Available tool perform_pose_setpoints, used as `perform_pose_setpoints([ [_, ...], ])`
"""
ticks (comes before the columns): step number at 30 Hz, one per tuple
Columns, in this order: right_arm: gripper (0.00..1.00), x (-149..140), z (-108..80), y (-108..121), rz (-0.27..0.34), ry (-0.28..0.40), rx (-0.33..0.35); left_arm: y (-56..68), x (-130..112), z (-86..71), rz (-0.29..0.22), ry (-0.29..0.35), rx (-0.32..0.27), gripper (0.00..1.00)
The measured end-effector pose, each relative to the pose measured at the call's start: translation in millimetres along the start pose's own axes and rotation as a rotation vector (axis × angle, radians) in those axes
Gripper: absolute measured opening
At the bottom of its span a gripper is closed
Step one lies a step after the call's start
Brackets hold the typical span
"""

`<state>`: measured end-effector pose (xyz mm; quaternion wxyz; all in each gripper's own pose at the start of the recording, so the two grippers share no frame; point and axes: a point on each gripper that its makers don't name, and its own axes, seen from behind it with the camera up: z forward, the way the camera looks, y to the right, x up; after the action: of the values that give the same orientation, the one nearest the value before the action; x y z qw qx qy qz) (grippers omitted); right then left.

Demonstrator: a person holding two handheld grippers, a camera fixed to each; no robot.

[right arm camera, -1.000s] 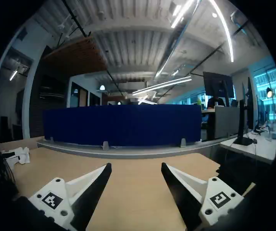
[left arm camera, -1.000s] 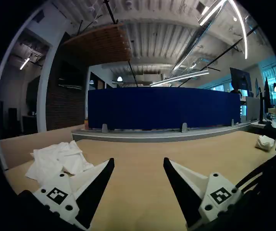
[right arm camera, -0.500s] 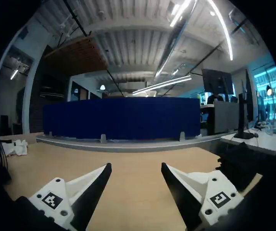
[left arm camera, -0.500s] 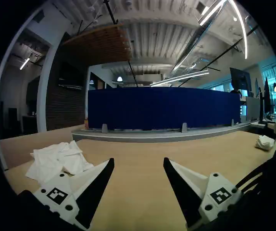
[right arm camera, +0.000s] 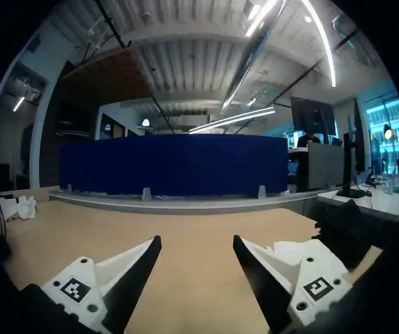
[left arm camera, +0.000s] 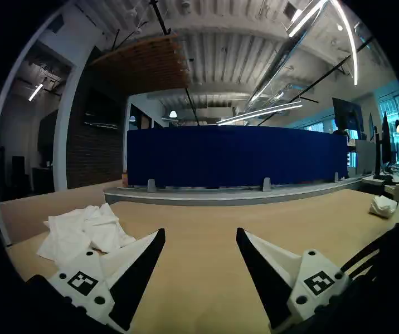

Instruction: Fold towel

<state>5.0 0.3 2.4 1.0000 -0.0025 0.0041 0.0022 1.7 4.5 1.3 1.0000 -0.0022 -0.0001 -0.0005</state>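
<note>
Left gripper view: crumpled towel (left arm camera: 85,232) sits beside my left gripper (left arm camera: 199,231), open and empty like the right gripper (right arm camera: 196,238); I'd pinch one corner low.

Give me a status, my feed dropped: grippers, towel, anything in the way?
Left gripper open, right gripper open, both empty. Towel crumpled on table, left of left gripper, ungripped. Smaller white cloth lies far right.

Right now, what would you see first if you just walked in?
A big blue divider wall stands across the far edge of the wooden table. A crumpled white towel lies on the table, just left of the open left claw.
</note>
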Motion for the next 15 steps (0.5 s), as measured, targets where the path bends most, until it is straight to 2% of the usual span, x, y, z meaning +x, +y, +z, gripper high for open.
perform_pose_setpoints([
  [6, 1.0, -1.6, -1.4, -5.7, -0.01, 0.002, 0.008, -0.1, 0.0, 0.2, 0.0, 0.0, 0.0, 0.94],
  [15, 1.0, -3.5, -1.8, -1.1, -0.009, -0.001, -0.003, -0.3, 0.3, -0.6, 0.0, 0.0, 0.0, 0.94],
])
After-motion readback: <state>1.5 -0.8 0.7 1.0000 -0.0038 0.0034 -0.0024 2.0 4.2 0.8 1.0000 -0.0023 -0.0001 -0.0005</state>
